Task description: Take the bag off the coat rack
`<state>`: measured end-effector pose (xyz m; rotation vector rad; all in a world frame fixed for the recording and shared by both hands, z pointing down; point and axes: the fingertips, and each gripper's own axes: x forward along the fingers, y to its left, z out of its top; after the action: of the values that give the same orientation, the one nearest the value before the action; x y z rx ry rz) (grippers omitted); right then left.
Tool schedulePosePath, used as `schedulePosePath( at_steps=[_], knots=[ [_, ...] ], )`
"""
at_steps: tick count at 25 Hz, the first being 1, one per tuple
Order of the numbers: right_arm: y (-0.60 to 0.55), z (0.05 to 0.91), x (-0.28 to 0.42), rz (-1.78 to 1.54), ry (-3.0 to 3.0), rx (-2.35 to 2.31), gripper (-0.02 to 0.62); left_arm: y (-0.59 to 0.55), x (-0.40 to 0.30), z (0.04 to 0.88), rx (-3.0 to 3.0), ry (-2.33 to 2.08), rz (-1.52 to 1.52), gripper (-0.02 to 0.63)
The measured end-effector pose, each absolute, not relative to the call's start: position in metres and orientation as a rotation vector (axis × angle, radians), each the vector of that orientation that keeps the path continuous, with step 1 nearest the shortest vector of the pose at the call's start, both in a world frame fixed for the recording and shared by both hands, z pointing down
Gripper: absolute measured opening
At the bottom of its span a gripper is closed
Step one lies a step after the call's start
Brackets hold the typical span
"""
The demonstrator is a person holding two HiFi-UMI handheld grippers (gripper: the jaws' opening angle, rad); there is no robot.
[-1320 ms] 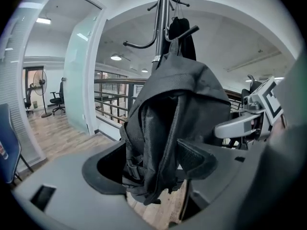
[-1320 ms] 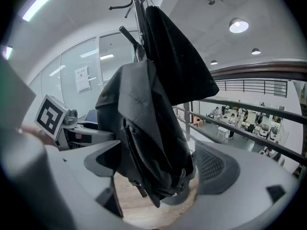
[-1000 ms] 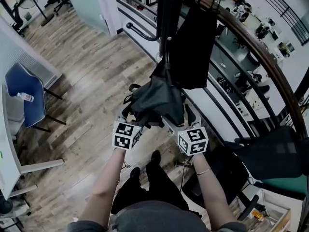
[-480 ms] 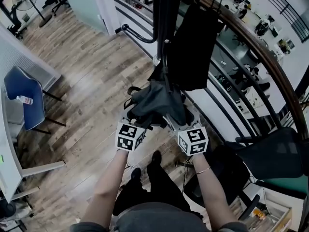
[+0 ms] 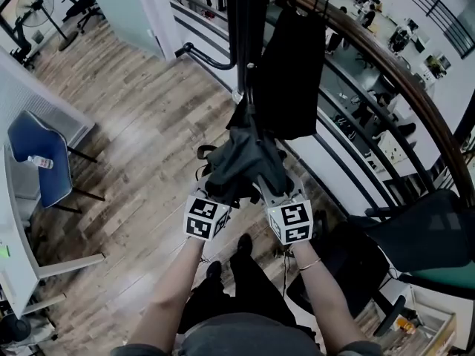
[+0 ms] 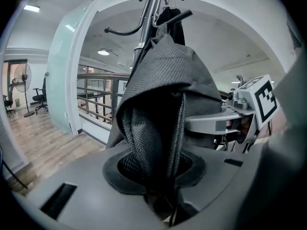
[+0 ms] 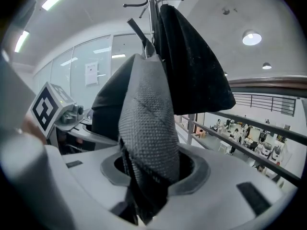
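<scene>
Wooden floor point(image 5: 141, 124) and a curved railing point(image 5: 386, 73) lie below the grey bag point(image 5: 245, 162), which hangs from a hook on the coat rack point(image 5: 243, 21), just on the near side of a black bag point(image 5: 293, 73) on the same rack. The left gripper point(image 6: 160, 186) and right gripper point(image 7: 148, 186) have just been closing their jaws. Each now pinches a fold of the grey bag's lower fabric, one on its left side and one on its right.
</scene>
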<state>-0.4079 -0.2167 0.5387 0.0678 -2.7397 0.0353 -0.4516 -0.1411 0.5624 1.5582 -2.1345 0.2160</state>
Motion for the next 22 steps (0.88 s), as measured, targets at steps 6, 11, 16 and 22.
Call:
schedulePosePath(
  at_steps=[6, 11, 16, 22],
  knots=[
    [-0.203, 0.533, -0.397, -0.044, -2.73, 0.091, 0.106, -0.135, -0.435, 0.556, 1.592, -2.098, 0.221, 0.094],
    [-0.185, 0.522, -0.385, -0.058, -2.729, 0.108, 0.083, -0.123, -0.419, 0.548, 1.617, -2.076, 0.221, 0.077],
    [-0.171, 0.51, -0.369, -0.082, -2.744, 0.135, 0.069, -0.111, -0.402, 0.534, 1.637, -2.084, 0.21, 0.066],
    [-0.154, 0.491, -0.355, -0.104, -2.769, 0.173, 0.061, -0.095, -0.388, 0.515, 1.673, -2.1, 0.203, 0.06]
  ],
)
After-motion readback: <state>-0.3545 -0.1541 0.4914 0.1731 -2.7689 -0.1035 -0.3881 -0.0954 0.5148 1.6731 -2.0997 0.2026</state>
